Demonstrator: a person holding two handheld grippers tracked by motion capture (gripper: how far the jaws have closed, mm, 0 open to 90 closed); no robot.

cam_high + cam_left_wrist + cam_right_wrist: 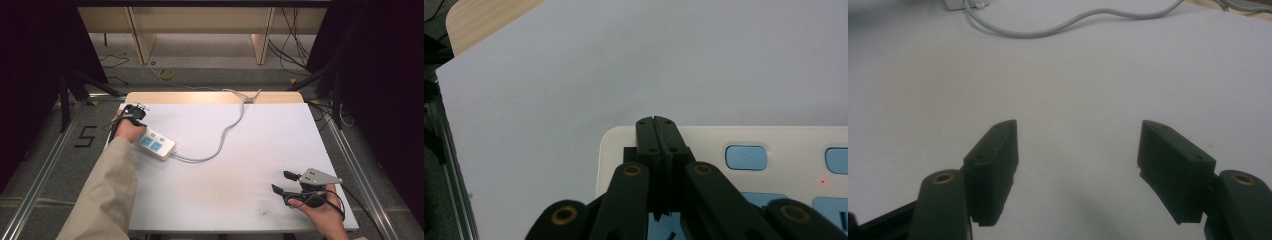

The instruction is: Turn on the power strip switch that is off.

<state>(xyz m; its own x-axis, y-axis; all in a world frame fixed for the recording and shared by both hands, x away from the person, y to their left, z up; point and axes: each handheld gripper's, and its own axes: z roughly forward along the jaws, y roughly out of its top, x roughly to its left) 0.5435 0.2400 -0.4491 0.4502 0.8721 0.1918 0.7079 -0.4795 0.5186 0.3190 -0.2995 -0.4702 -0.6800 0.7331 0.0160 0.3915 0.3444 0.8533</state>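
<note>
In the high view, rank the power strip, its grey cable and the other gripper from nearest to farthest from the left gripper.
1. Power strip: directly under the shut left gripper, at the table's left edge.
2. Grey cable: runs from the strip's right end toward the table's far edge.
3. Right gripper: open, over the near right corner.

White power strip (156,144) with light-blue switches (745,157), grey cable (220,140), black tongs (1078,172).

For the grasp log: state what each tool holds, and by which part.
Nothing is held. The left tool is shut with its tips over the power strip; the right tool is open above the white table.
</note>
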